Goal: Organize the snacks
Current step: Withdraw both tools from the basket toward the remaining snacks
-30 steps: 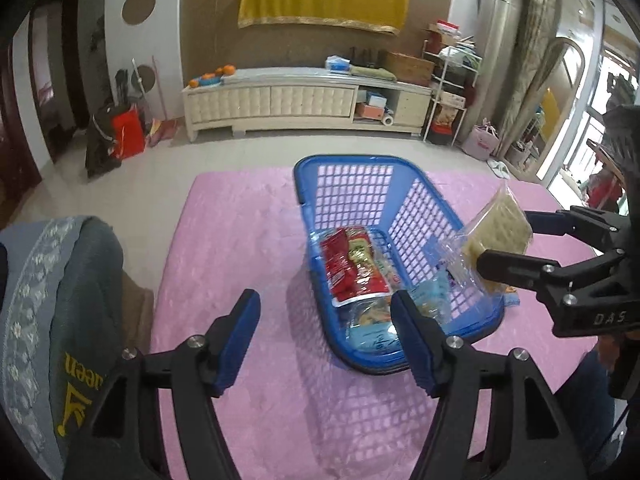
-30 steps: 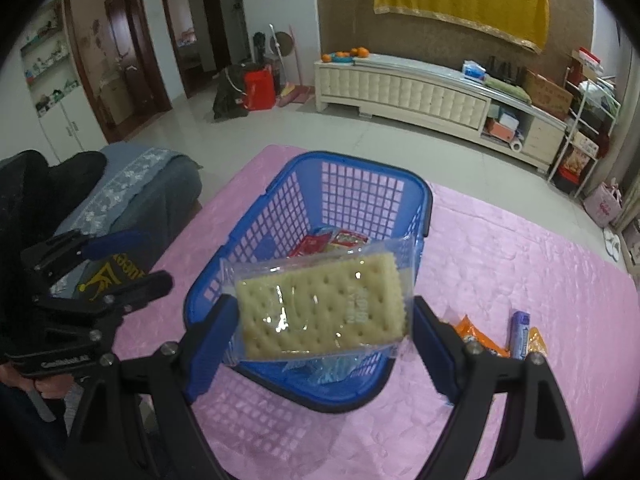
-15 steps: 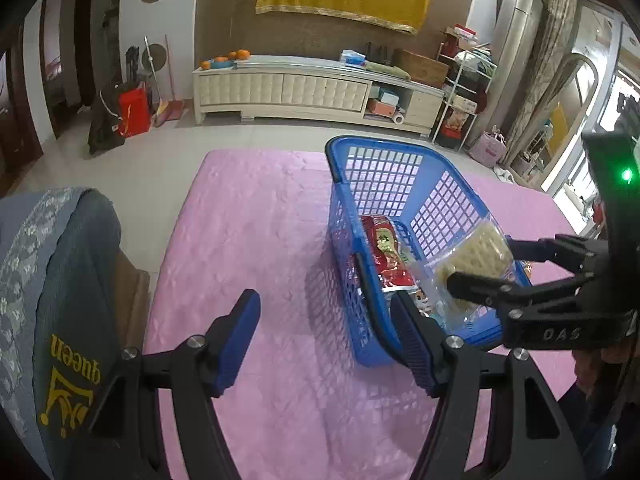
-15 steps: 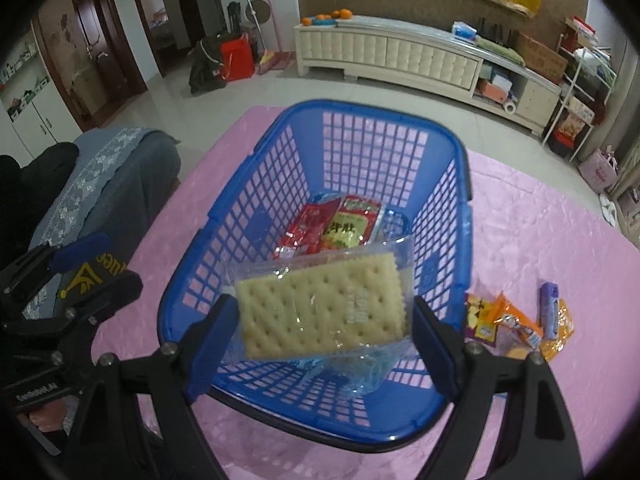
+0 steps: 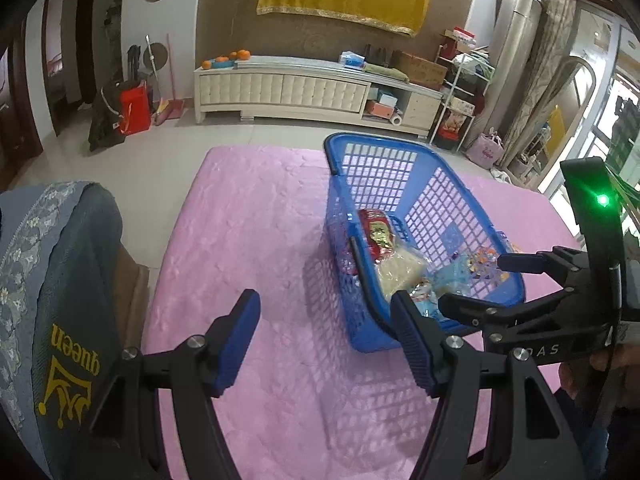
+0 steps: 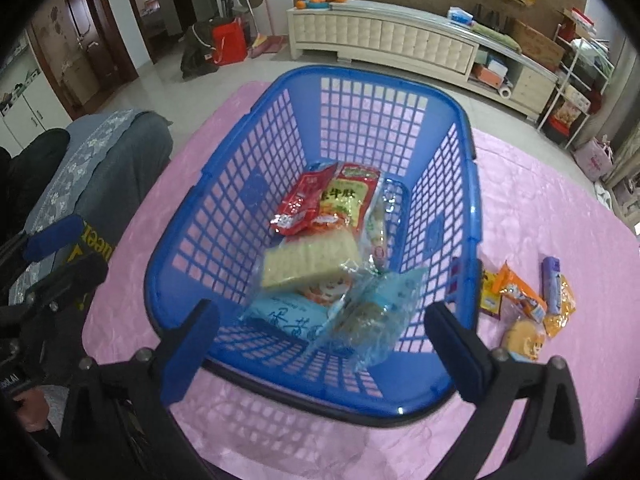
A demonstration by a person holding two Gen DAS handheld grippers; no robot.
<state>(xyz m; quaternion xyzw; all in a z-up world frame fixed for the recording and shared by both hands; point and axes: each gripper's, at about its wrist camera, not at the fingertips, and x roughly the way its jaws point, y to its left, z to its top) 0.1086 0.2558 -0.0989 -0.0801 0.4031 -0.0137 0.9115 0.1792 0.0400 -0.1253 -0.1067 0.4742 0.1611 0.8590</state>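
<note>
- Our right gripper [image 6: 320, 344] hung over the near rim of the blue basket [image 6: 240, 152], its jaws opening wide, nothing pressed between the pads
- Just beyond it we saw the cracker packet [image 6: 310, 258] free of the pads, tilted above the other packets in the basket
- Beneath and behind lay a red snack bag [image 6: 304, 204] and a light blue packet [image 6: 288, 316]
- Our left gripper [image 5: 324, 340] stood partly open and empty over the pink tablecloth [image 5: 248, 240], beside the basket
- Loose snacks [image 6: 524, 296] lay on the cloth to the basket's right
</note>
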